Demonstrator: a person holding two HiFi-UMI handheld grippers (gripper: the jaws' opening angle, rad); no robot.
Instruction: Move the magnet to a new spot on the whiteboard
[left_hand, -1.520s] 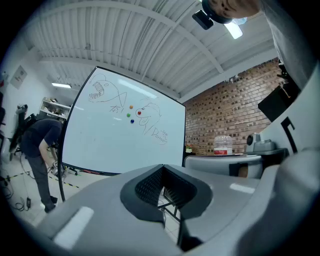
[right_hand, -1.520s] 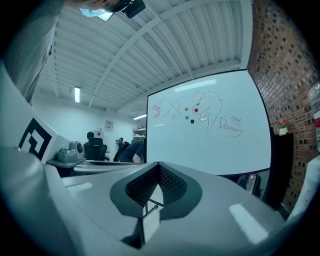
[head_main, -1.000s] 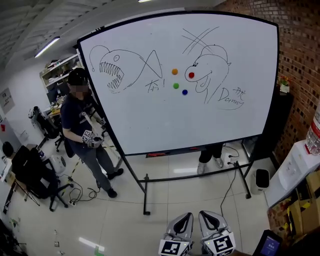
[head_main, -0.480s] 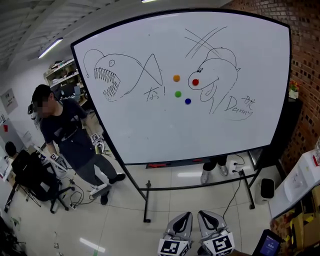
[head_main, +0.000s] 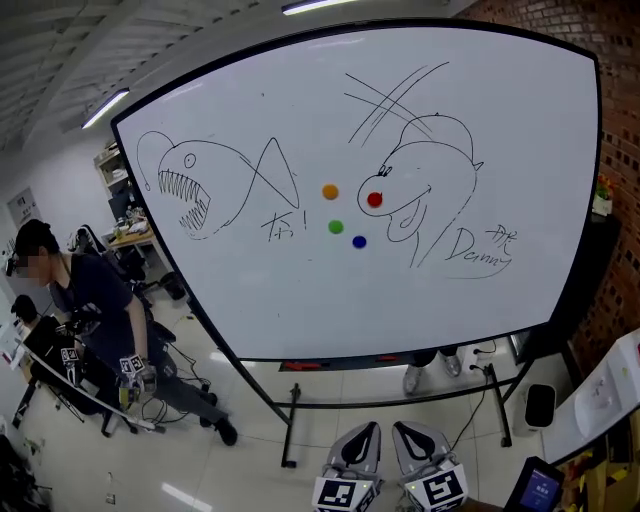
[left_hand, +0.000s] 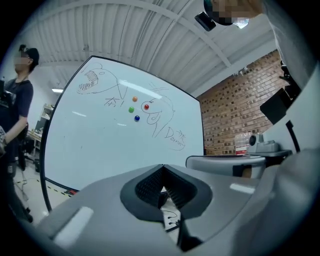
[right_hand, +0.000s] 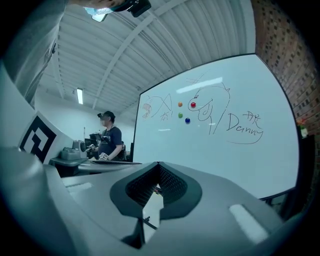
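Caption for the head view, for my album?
Left gripper and right gripper, both shut, face a doodled whiteboard with orange, red, green and blue magnets; person at left.

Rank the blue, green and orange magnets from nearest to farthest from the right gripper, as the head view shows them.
From the right gripper, at the bottom edge:
1. Blue magnet, lowest on the whiteboard.
2. Green magnet, slightly up and left of it.
3. Orange magnet, highest, above the green one.

The whiteboard (head_main: 300, 300) carries an orange magnet (head_main: 330, 191), red magnet (head_main: 375, 199), green magnet (head_main: 336, 227) and blue magnet (head_main: 359, 241), close together between marker drawings (head_main: 185, 190).
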